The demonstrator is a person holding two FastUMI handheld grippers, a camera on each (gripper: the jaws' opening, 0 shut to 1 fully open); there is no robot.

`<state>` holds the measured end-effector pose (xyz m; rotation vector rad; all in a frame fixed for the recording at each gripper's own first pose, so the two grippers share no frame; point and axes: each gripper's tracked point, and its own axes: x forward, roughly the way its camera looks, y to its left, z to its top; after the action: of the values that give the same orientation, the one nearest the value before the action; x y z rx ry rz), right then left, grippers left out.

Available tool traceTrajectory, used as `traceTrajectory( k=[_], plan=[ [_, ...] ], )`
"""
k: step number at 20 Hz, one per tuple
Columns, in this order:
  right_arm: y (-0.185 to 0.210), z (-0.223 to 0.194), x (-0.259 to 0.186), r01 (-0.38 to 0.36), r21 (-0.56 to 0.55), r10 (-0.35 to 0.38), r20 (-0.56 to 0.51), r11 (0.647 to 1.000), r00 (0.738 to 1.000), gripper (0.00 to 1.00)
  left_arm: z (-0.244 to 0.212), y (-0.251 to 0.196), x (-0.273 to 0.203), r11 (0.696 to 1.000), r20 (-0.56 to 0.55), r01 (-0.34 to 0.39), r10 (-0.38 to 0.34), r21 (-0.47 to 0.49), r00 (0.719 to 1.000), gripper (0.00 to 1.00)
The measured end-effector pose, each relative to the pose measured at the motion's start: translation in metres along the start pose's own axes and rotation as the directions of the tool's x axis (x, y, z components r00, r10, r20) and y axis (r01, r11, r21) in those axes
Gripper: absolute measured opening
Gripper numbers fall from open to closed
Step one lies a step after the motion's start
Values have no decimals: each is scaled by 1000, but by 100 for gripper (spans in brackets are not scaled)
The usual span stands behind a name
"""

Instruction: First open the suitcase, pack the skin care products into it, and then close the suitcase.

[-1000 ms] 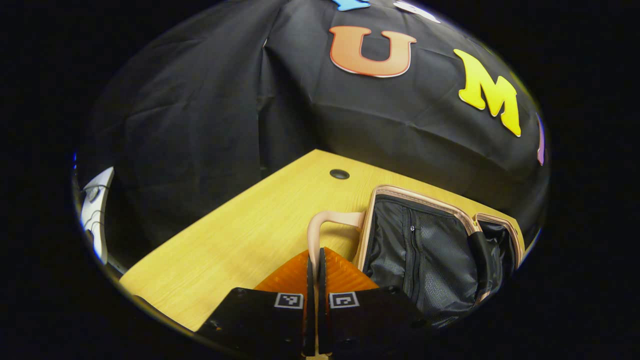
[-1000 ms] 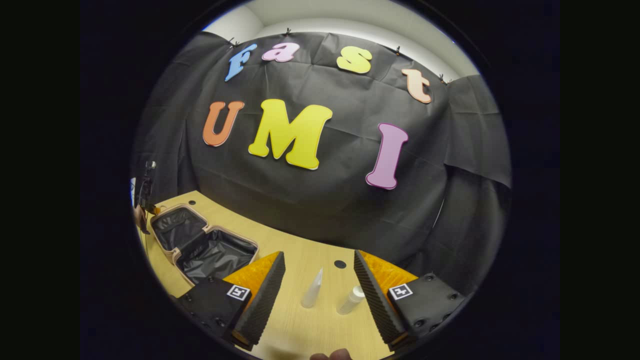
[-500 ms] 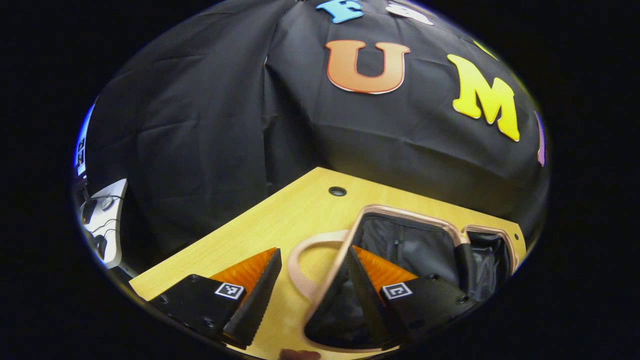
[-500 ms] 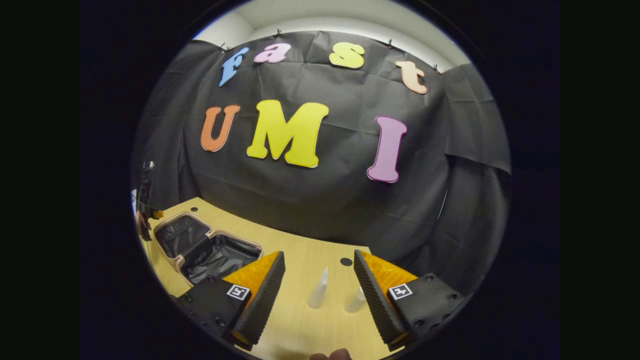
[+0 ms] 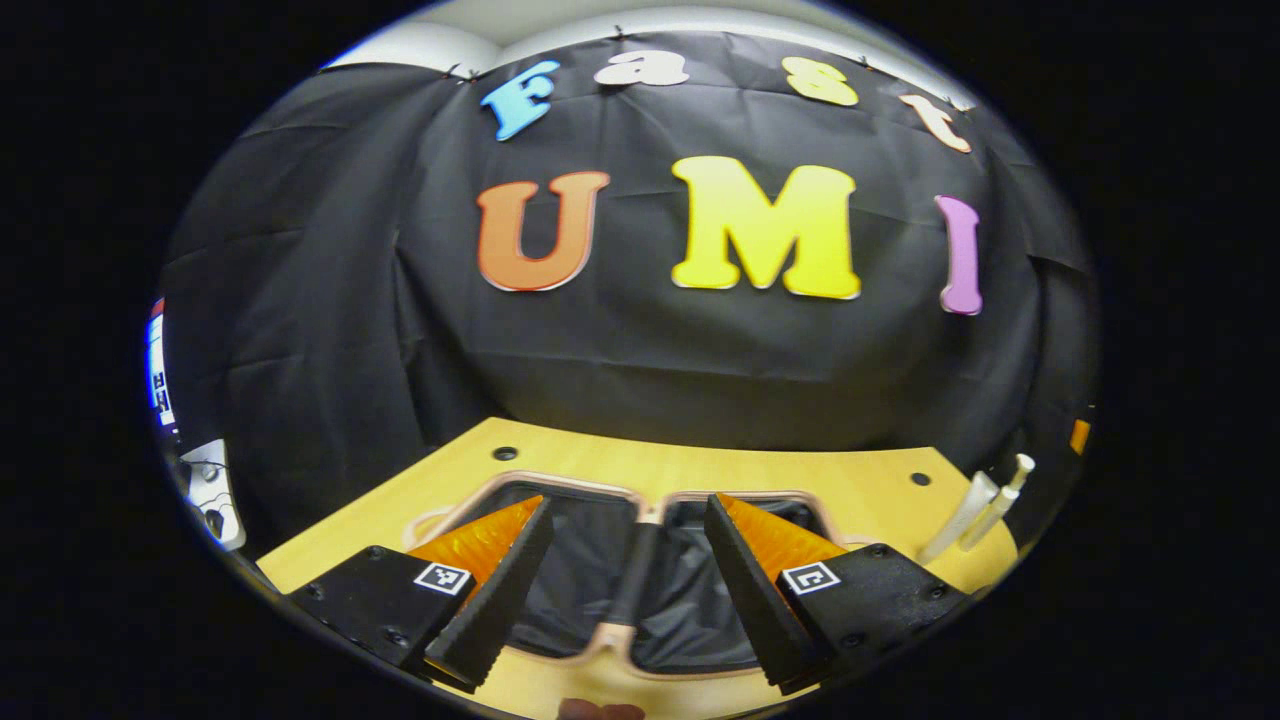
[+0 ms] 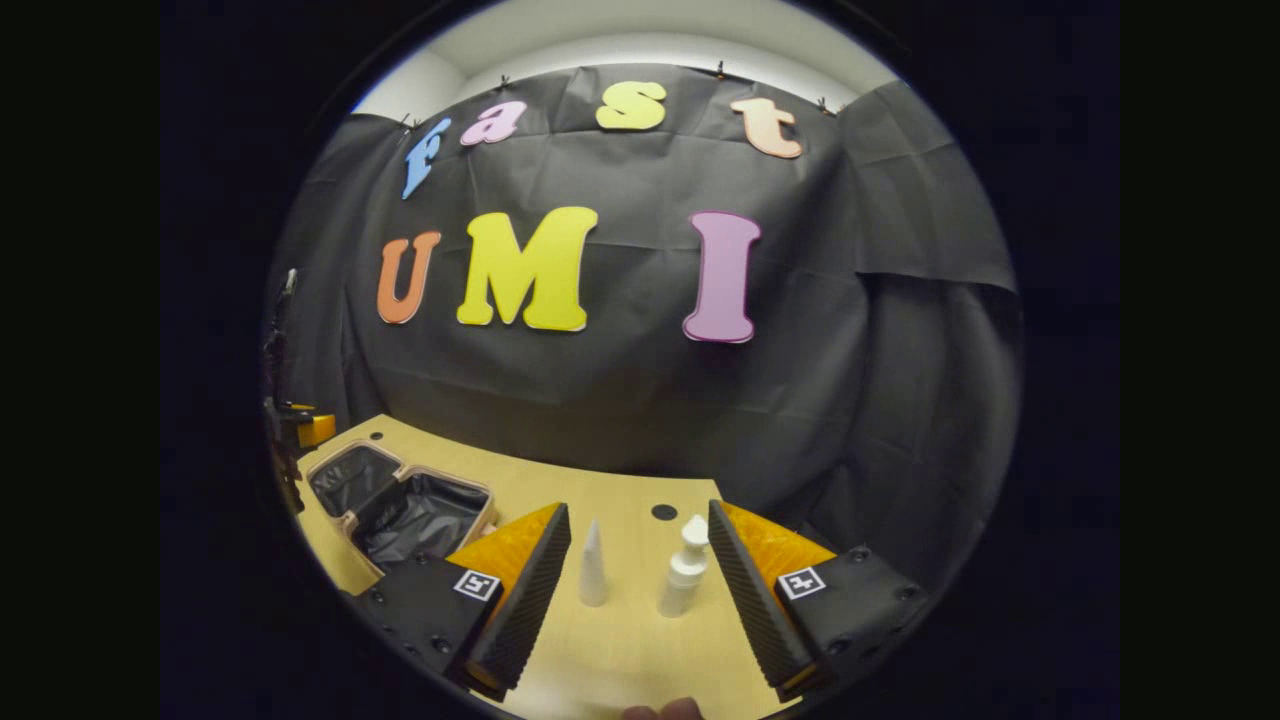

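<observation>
Packing is judged to be in hand: the pink-rimmed, black-lined suitcase (image 5: 640,560) lies open on the wooden table (image 6: 620,640). Both the left gripper (image 5: 625,590) and right gripper (image 6: 640,585) are spread, empty. The white pump bottle (image 6: 684,568) and white cone-shaped tube (image 6: 592,566) between the right fingers must be grasped next.

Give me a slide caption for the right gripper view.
Open right gripper faces two upright skincare bottles, open suitcase beside.
</observation>
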<state>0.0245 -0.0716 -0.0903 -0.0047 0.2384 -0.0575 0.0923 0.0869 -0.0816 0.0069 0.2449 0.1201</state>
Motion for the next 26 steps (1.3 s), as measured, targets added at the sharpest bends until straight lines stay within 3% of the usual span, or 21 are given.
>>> traceTrajectory(
  k=[4, 6, 13, 19, 26],
  plan=[
    [-45, -13, -3, 31, 18, -31, -19, 999, 999, 82, -19, -127, -18, 984, -40, 178, -178, -13, 983, 97],
    [-67, -25, -4, 45, 17, -44, -40, 999, 998, 82, -47, -188, -29, 955, -113, 297, -296, -9, 949, 97],
    [-130, -53, -19, 98, -15, -99, -100, 995, 990, 82, -115, -311, -16, 871, -198, 485, -464, 73, 863, 97],
    [-173, -70, -33, 163, -8, -163, -155, 987, 974, 82, -163, -352, 42, 873, -252, 482, -451, 75, 856, 98],
    [-184, -84, -40, 184, -19, -184, -201, 983, 962, 82, -182, -362, 78, 894, -274, 448, -424, 27, 863, 96]
  ],
)
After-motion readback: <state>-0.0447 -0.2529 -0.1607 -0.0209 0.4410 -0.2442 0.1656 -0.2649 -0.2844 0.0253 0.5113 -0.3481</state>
